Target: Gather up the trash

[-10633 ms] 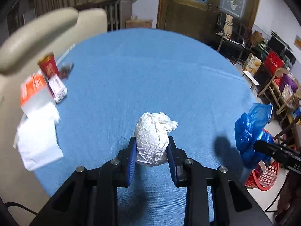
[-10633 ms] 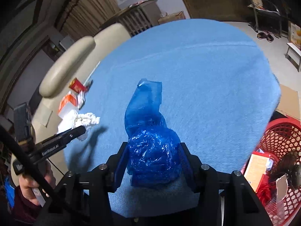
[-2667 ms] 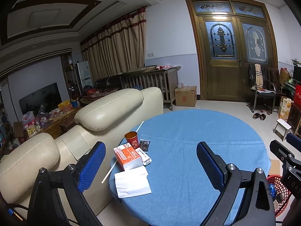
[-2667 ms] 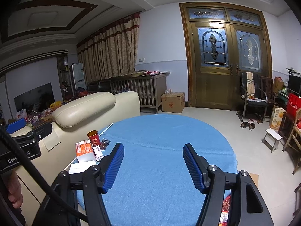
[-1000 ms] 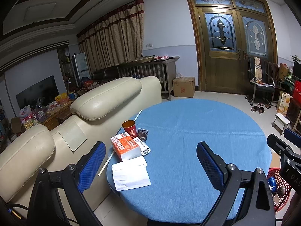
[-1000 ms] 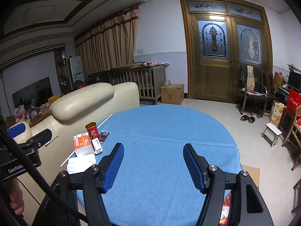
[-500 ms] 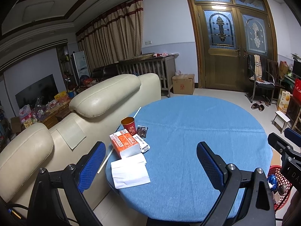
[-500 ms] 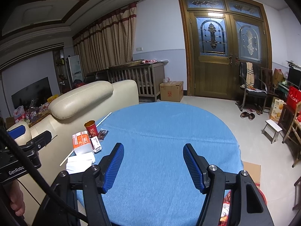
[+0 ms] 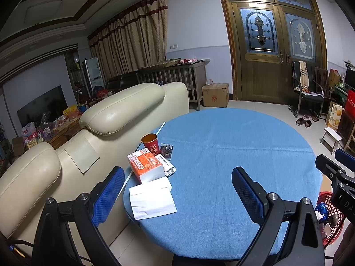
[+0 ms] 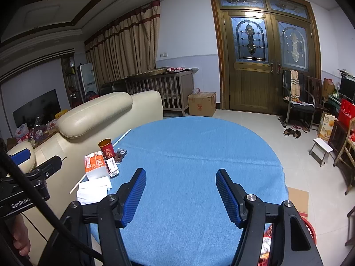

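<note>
Gone from both tongs are the wads they pinched earlier: the left tongs (image 9: 175, 190) then clamped a white paper ball and the right tongs (image 10: 180, 196) a blue bag, and now each stands with its blue pads wide apart and nothing between them. Both have also risen and drawn back, so the whole round table (image 9: 244, 146) now lies ahead and below them, where before they sat low over its cloth.

Seen from the left tongs, a red basket (image 9: 332, 215) stands on the floor to the right, below the table edge and partly behind the right tongs; the blue bag (image 9: 321, 208) lies inside it with other scraps. From the right tongs the basket (image 10: 307, 223) shows only as a rim low on the right, behind the right finger.

Ahead and to the left of the left tongs, near the table's edge, sit a red cup (image 9: 150, 143), an orange box (image 9: 144, 166) just before it, and white paper (image 9: 152, 197) nearest the tongs. A cream sofa (image 9: 119, 108) stands farther left, beside the table.
</note>
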Tool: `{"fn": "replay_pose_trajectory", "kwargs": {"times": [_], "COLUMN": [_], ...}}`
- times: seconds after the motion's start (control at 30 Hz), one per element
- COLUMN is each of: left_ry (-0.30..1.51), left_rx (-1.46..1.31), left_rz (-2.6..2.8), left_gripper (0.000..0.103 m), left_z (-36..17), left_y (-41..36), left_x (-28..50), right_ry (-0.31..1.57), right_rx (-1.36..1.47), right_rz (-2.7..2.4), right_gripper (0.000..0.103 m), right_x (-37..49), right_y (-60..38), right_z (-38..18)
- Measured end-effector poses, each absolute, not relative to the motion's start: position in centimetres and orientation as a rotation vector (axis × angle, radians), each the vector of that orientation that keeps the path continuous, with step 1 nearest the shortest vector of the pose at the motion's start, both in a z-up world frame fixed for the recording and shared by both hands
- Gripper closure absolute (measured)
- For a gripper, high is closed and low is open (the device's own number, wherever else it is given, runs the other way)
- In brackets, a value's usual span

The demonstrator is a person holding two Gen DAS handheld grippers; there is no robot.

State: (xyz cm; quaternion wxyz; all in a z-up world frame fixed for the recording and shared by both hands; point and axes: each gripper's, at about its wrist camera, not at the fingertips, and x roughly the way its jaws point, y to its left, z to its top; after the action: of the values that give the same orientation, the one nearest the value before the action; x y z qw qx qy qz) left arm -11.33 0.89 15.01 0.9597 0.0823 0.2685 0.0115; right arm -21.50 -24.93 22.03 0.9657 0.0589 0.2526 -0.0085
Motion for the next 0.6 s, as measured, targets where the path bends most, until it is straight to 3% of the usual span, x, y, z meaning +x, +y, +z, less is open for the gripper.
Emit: {"fn": "replay_pose_trajectory", "kwargs": {"times": [0.6], "left_ry": [0.595], "left_rx": [0.148], "left_rz": [-0.011], "left_gripper": [0.006], "left_z": [12.8], "left_y": [0.4], "left_x": [-9.1], "right_ry": [0.559], "right_rx": [0.134], "right_rz": [-0.055], "right_gripper": [0.034], "right_x": [-19.5], "right_y": [-26.3], "right_z": [20.2]}}
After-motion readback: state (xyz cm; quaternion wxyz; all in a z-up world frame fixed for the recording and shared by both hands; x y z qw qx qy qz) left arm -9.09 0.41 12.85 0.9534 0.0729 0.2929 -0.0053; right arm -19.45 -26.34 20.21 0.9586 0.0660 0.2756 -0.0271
